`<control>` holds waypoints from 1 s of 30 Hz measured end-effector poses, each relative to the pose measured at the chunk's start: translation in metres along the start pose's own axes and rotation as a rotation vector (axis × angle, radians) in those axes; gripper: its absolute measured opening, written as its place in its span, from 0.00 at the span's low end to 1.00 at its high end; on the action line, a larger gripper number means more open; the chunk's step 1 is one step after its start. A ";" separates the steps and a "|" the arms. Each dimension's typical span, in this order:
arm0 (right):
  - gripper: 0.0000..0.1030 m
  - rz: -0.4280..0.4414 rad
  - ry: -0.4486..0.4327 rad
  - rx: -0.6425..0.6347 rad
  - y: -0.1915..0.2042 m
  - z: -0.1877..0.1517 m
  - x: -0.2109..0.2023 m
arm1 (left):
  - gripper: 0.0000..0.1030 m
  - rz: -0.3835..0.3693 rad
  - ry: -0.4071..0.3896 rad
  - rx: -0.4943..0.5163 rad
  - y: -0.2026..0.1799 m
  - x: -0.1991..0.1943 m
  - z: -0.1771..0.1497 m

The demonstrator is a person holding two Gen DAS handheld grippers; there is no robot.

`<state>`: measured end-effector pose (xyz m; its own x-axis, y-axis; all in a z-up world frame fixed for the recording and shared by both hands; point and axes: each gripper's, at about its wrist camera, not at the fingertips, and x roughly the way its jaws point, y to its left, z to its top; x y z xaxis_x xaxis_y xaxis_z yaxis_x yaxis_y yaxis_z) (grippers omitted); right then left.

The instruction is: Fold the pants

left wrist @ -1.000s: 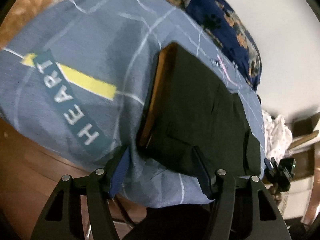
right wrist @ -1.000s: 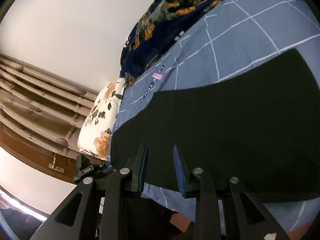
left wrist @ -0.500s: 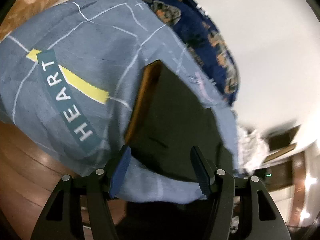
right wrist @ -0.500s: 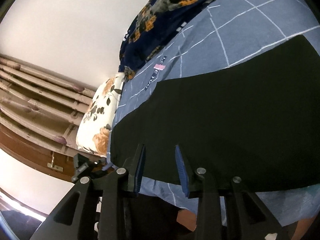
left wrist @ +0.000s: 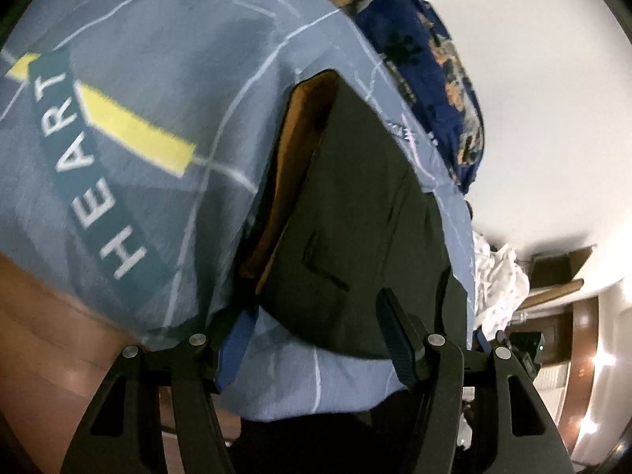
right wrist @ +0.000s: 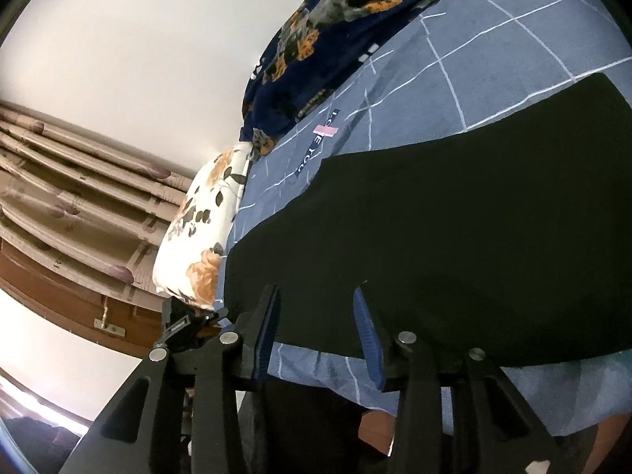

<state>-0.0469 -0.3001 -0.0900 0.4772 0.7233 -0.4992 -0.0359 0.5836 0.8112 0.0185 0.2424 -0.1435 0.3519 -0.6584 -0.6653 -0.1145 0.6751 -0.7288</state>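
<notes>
The black pants (right wrist: 454, 237) lie flat on the blue grid-lined bedsheet (left wrist: 158, 59), near its front edge; the left gripper (left wrist: 316, 339) hovers over their tan-lined waistband end, fingers apart and empty; the right gripper (right wrist: 316, 335), jaws just opening, stands parted over the pants' near edge, gripping nothing

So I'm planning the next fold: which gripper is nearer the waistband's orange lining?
Left. The left gripper faces the pants' orange lining; the right gripper sees only plain black cloth.
</notes>
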 end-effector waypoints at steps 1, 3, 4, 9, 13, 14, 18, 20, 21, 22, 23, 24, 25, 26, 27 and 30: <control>0.39 0.000 -0.003 0.004 0.000 0.000 -0.001 | 0.59 -0.011 -0.009 0.015 -0.001 0.001 0.000; 0.41 0.000 -0.007 0.018 -0.002 -0.001 -0.001 | 0.59 -0.061 -0.035 0.042 -0.005 0.002 -0.001; 0.43 -0.001 -0.006 0.020 -0.002 -0.001 0.001 | 0.59 -0.096 -0.054 0.061 -0.008 0.000 -0.001; 0.48 -0.002 -0.004 0.018 -0.001 -0.003 0.003 | 0.59 -0.119 -0.107 0.118 -0.007 -0.005 -0.003; 0.49 0.002 0.004 0.038 -0.005 -0.002 0.007 | 0.59 -0.110 -0.078 0.057 0.006 0.007 -0.002; 0.49 0.003 0.008 0.040 -0.005 -0.003 0.008 | 0.59 -0.115 -0.085 0.046 0.006 0.007 -0.001; 0.50 0.003 0.015 0.035 -0.003 -0.005 0.010 | 0.59 -0.096 -0.081 0.031 0.001 0.012 0.010; 0.50 0.006 0.016 0.039 -0.003 -0.005 0.010 | 0.59 -0.098 -0.078 0.039 -0.003 0.015 0.015; 0.50 0.008 0.016 0.039 -0.003 -0.005 0.011 | 0.59 -0.113 -0.081 0.045 -0.006 0.016 0.018; 0.50 0.006 0.016 0.038 -0.003 -0.005 0.011 | 0.59 -0.129 -0.089 0.060 -0.008 0.017 0.019; 0.50 0.006 0.018 0.036 -0.002 -0.005 0.012 | 0.59 -0.124 -0.096 0.083 -0.011 0.017 0.019; 0.50 0.006 0.019 0.035 -0.002 -0.006 0.012 | 0.57 -0.097 -0.092 0.106 -0.013 0.019 0.019; 0.50 0.007 0.020 0.033 -0.001 -0.006 0.012 | 0.44 -0.048 -0.078 0.135 -0.014 0.022 0.018; 0.50 0.007 0.019 0.029 0.000 -0.006 0.012 | 0.36 -0.018 -0.066 0.146 -0.013 0.025 0.018; 0.50 0.007 0.019 0.029 0.000 -0.006 0.012 | 0.35 -0.026 -0.060 0.128 -0.009 0.027 0.017; 0.51 0.007 0.020 0.032 0.000 -0.005 0.013 | 0.32 -0.015 -0.074 0.145 -0.012 0.026 0.015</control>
<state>-0.0450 -0.2888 -0.0982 0.4595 0.7344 -0.4995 -0.0111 0.5671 0.8236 0.0431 0.2222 -0.1495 0.4210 -0.6457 -0.6371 0.0249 0.7103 -0.7035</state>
